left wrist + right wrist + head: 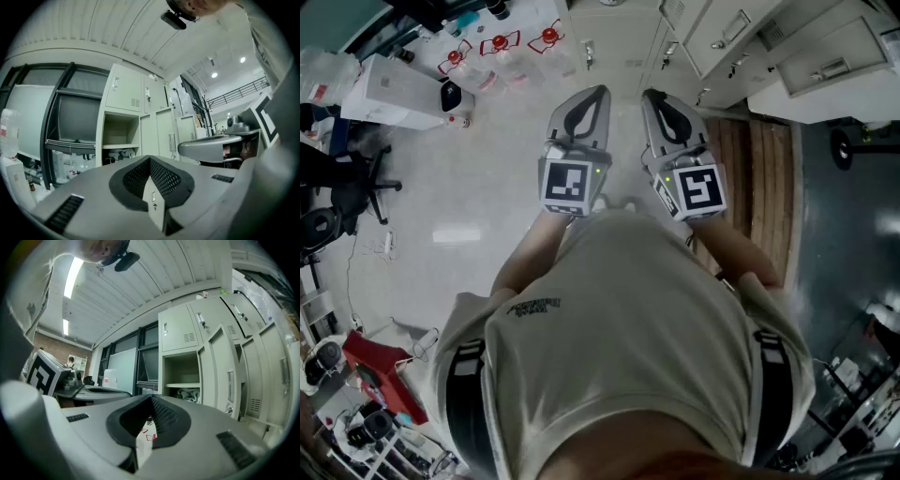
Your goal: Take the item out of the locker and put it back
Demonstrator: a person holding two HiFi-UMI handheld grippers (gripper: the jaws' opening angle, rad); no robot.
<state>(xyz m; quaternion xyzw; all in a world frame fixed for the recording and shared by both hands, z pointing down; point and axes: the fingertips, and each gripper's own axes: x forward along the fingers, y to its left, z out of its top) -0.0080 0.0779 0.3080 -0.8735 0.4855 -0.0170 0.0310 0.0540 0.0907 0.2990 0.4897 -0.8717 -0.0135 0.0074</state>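
Against your chest, you are holding both grippers side by side, close together but not touching, and pointing them toward a row of grey lockers. Your left gripper (598,92) is showing its jaws pressed together at the tips, with nothing between them. Your right gripper (649,95) is sitting closed and empty in the same way.

You are facing an open locker (120,126), and its door (228,376) is standing swung out on the right side. The item (187,393) is lying inside, just under the shelf (121,146). It is a pale heap, too small to make out, and well apart from both grippers.

Bottles (499,43) with red labels are standing on the floor ahead to your left, near a white box (398,92). A chair (356,187) is sitting farther left.
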